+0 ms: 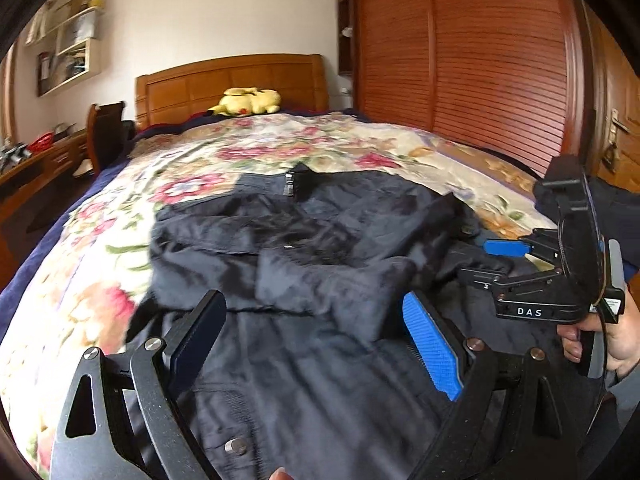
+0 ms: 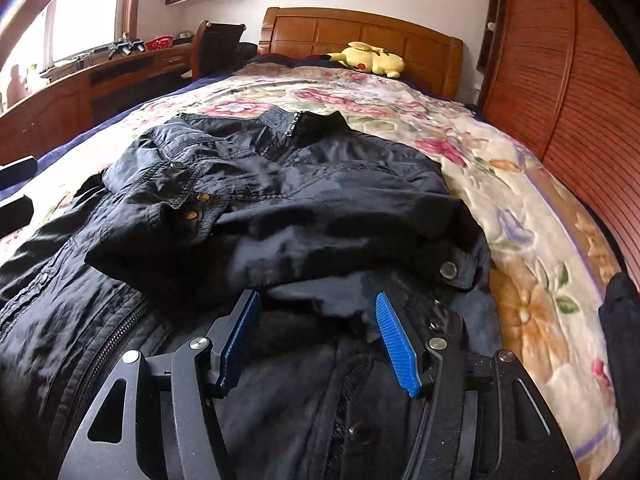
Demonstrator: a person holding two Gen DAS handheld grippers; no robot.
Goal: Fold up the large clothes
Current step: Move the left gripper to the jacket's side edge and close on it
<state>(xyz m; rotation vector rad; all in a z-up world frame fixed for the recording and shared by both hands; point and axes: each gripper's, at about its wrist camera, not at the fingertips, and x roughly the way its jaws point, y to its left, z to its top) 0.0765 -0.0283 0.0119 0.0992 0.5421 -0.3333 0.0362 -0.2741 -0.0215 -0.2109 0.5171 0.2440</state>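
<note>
A dark jacket (image 1: pixel 304 240) (image 2: pixel 280 200) with a front zip and metal snaps lies on the flowered bedspread (image 1: pixel 100 280) (image 2: pixel 520 240), collar toward the headboard. Its sleeves are laid across the chest. In the left wrist view my left gripper (image 1: pixel 316 328) hovers over the jacket's lower part, jaws wide open and nothing between them. My right gripper (image 1: pixel 494 262) reaches in from the right over the jacket's right side, held by a hand (image 1: pixel 600 336). In its own view the right gripper (image 2: pixel 318 332) is open just above the lower front, below the folded sleeve. The left fingertips (image 2: pixel 16 184) show at the left edge.
A yellow plush toy (image 1: pixel 248 102) (image 2: pixel 372 60) lies by the wooden headboard (image 1: pixel 232 80). A slatted wooden wardrobe (image 1: pixel 460 60) runs along the bed's right side. A desk (image 2: pixel 100 76) and chair (image 2: pixel 216 48) stand to the left, under a window.
</note>
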